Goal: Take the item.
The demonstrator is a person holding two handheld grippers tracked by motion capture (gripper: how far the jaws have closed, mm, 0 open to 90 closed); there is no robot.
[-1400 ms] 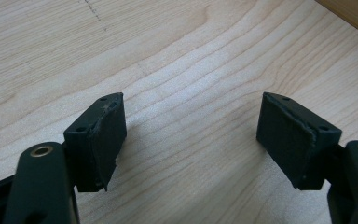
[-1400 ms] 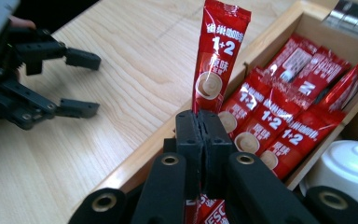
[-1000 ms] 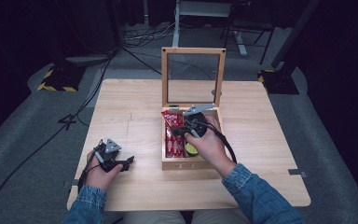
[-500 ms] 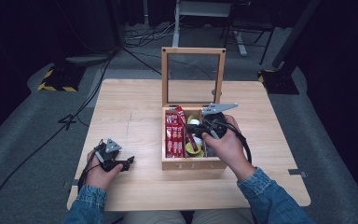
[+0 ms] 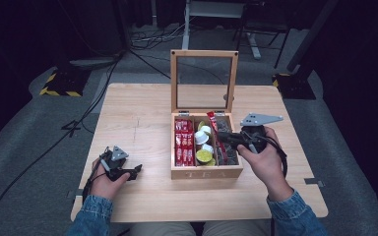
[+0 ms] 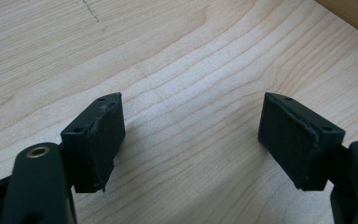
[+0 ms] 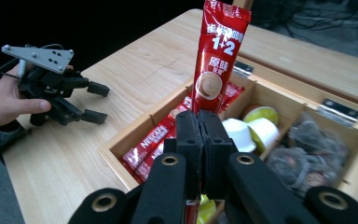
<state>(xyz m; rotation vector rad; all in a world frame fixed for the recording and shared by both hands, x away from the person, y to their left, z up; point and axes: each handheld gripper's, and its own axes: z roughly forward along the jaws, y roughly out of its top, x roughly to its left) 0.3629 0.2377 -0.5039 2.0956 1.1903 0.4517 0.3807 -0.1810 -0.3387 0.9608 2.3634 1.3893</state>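
- While clamped tight in the right hand-held gripper, pads pressed flat on its lower part, red coffee sachet stands upright above the jaws, printed face to the camera
- Seen from the high view: same right hand-held gripper over the right part of the wooden tea box, sachet lifted clear of the compartments and tilted toward the middle one
- Wooden tea box on the light worktop, glass-paned lid swung up and standing upright at the back
- Left compartment: more red sachets lying flat in a row
- Middle compartment: white and yellow-green capsules
- Right compartment: dark wrapped pieces, blurred, kind not clear
- Left hand-held gripper low on the worktop near its front left corner, well apart from the box, jaws spread wide with nothing between them
- Left gripper view: both black pads apart over bare wood grain, box edge just in the top right corner
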